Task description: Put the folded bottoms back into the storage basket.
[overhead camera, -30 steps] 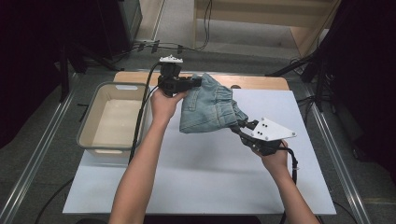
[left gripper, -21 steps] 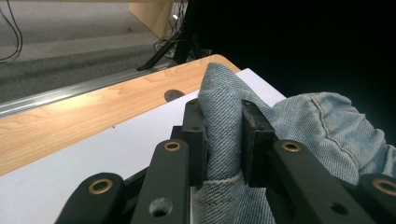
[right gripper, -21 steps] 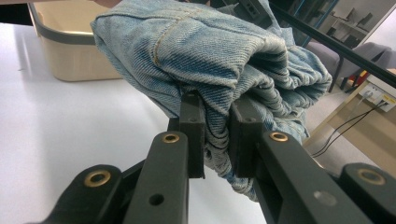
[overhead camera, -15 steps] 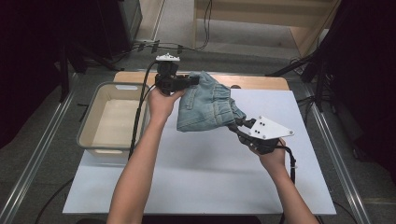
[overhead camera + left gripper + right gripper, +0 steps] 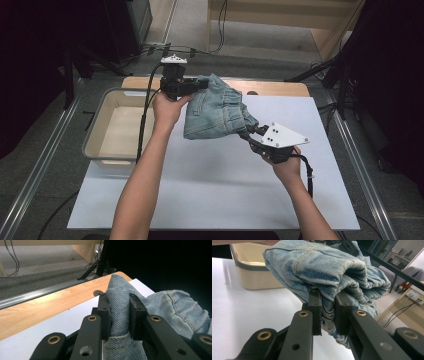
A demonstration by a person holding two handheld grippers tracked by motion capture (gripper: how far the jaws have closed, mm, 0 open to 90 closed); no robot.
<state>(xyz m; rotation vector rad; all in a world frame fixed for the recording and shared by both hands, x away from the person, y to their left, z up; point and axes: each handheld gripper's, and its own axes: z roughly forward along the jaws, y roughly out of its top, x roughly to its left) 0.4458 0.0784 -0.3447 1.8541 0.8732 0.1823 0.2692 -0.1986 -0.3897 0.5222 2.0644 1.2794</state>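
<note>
**Black linkage grippers, bare forearms**

Two handheld tools of black metal. Left gripper [image 5: 196,85]: white plate on top, thick black cable trailing off it. Right gripper [image 5: 248,133]: pale grey three-cornered plate with small dark screw holes, black cable behind. Flat black jaw arms with brass-ringed pivot holes and blocky matte pads [image 5: 315,305] in both gripper views. No sleeves on either forearm.

I can read no text, label, brand or number anywhere from here — not on the jeans [image 5: 216,110], the tub [image 5: 95,135], or the surface [image 5: 210,190].
</note>
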